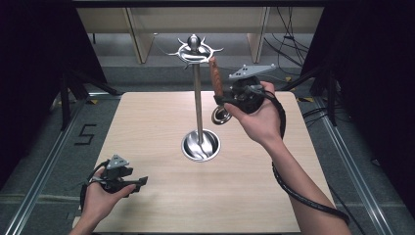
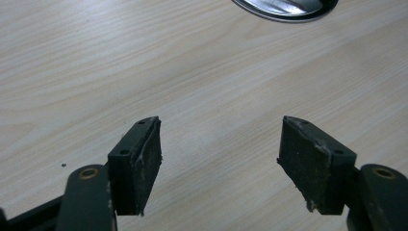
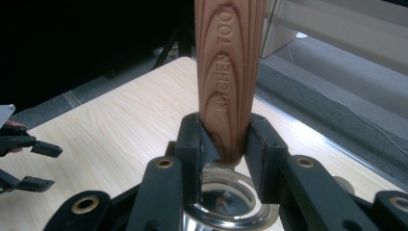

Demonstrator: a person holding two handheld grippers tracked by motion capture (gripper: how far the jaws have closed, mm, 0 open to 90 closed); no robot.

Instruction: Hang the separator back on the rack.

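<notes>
A chrome stand rises from a round base (image 1: 200, 145) at the table's middle, its pole ending in a ring of hooks (image 1: 195, 49). A utensil with a wooden handle (image 1: 216, 78) and a round metal head (image 1: 221, 116) is held upright just right of the pole. My right gripper (image 1: 226, 99) is shut on the handle's lower end (image 3: 230, 72), and the shiny head (image 3: 226, 202) hangs below the jaws. My left gripper (image 1: 142, 182) rests low over the front left of the table, open (image 2: 219, 144) with nothing between its pads. The base's rim (image 2: 284, 7) shows ahead of it.
The light wood table (image 1: 161, 205) has bare surface all round the stand. Dark frame legs (image 1: 66, 98) stand off its back left corner, and cables (image 1: 288, 44) lie on the floor behind. The right gripper's cable (image 1: 298, 196) trails along the forearm.
</notes>
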